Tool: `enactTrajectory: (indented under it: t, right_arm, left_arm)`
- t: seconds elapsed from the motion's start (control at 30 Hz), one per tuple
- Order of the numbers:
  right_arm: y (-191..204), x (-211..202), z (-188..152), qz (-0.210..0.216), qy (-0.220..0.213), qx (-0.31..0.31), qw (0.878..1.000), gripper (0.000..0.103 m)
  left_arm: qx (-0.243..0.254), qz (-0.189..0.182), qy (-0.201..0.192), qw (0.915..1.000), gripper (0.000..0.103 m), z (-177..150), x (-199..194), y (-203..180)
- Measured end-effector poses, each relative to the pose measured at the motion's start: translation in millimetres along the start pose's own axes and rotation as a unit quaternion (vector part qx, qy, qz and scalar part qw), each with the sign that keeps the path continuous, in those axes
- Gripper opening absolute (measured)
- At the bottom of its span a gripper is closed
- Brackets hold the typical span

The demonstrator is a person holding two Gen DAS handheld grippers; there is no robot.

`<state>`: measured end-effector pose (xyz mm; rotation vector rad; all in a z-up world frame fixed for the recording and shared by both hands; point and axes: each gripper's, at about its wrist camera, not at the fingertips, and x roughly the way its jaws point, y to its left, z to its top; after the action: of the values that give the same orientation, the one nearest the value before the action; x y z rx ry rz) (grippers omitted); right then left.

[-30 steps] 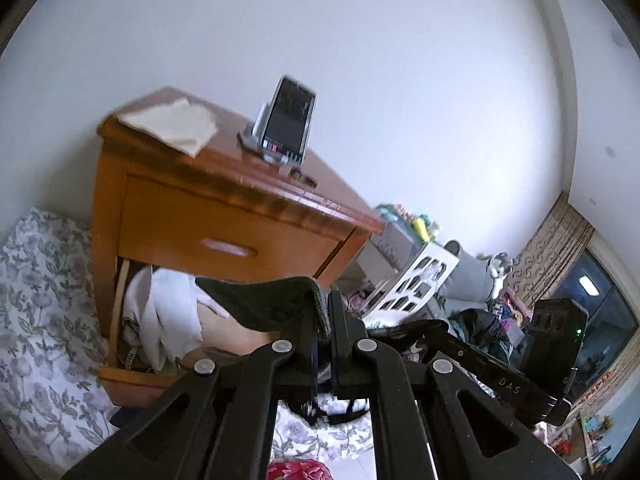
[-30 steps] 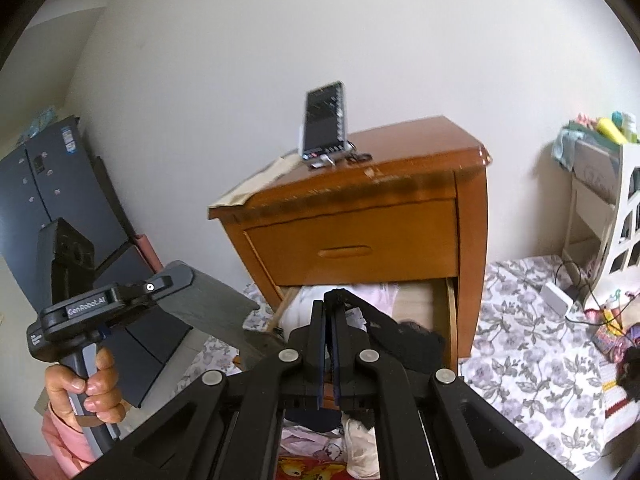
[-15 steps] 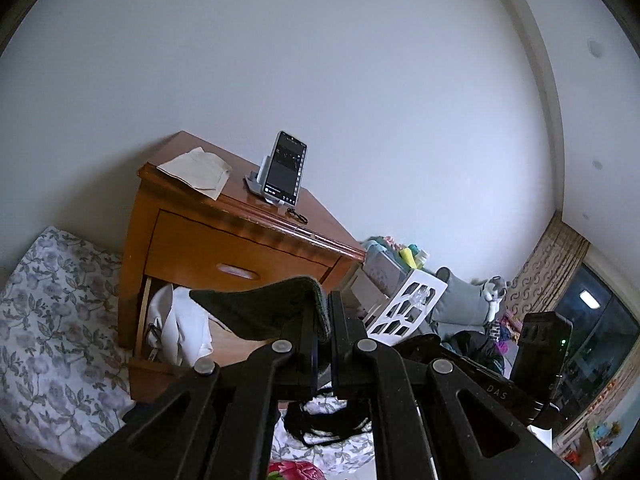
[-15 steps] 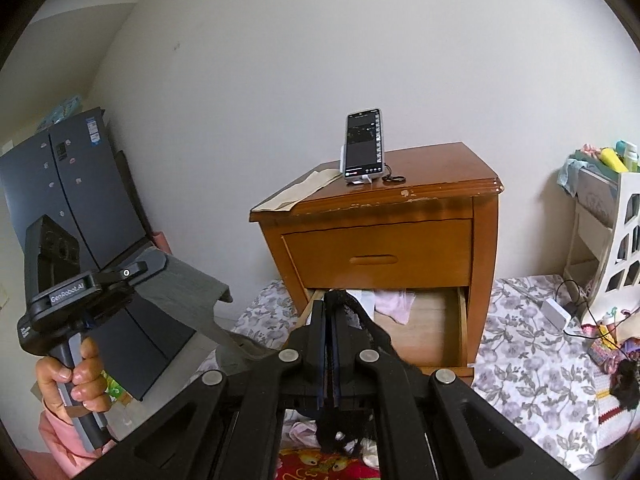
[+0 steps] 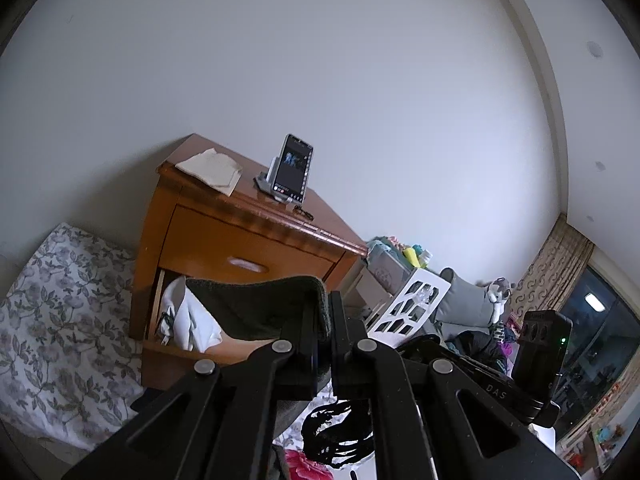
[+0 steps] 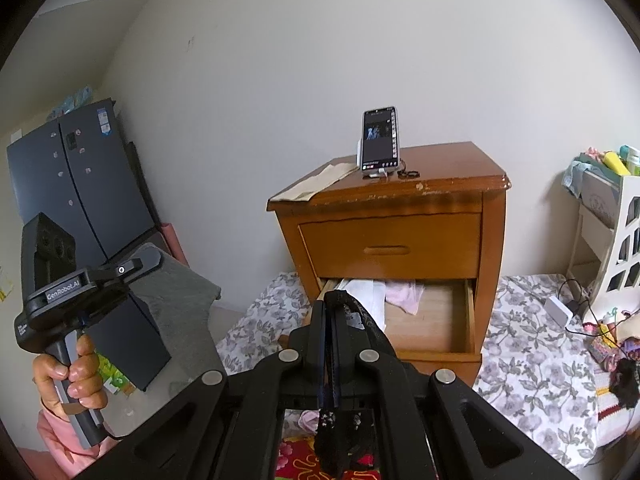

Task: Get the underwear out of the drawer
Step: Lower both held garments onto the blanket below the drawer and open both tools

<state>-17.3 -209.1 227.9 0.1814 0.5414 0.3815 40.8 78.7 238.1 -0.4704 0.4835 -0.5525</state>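
Pinching grey underwear mid-frame in my left gripper, I clamp black underwear in my right gripper, lower centre, clear of the open drawer.

Soft, even daylight fills both fisheye views; the dusky glass window at four o'clock glows dimly. Edges curve strongly, corners vignette black, focus sharp.

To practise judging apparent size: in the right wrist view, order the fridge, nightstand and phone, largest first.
1. Nightstand and fridge: look alike, unranked
2. Phone
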Motion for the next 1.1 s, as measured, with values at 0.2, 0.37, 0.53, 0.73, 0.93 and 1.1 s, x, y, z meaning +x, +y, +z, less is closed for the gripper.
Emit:
enactTrajectory:
  t: [0.2,0.37,0.53,0.73,0.93,1.1]
  right_arm:
    - [-2.1,14.2,-7.8,0.001,0.024,0.002,1.000,0.003]
    - [-7.6,31.0,-14.6,-0.001,0.048,0.011,0.999,0.003]
    - [-17.4,57.2,-25.3,-0.003,0.084,0.025,0.996,0.003]
    - [-29.9,91.6,-42.9,-0.007,0.128,0.041,0.991,0.003]
    - [-43.1,123.5,-55.9,-0.016,0.165,0.052,0.985,0.003]
    - [-56.5,150.4,-68.1,-0.019,0.194,0.066,0.979,0.003]
  left_arm:
    - [-0.011,0.009,0.020,0.9997,0.004,-9.4,12.4,9.8]
    - [-0.023,0.018,0.044,0.9986,0.004,-17.4,31.0,21.8]
    - [-0.040,0.032,0.077,0.9957,0.004,-28.6,55.8,38.7]
    - [-0.062,0.056,0.120,0.9892,0.004,-47.5,87.4,62.5]
    - [-0.074,0.068,0.151,0.9834,0.004,-60.3,113.5,78.1]
    - [-0.080,0.076,0.168,0.9796,0.004,-65.6,133.2,88.7]
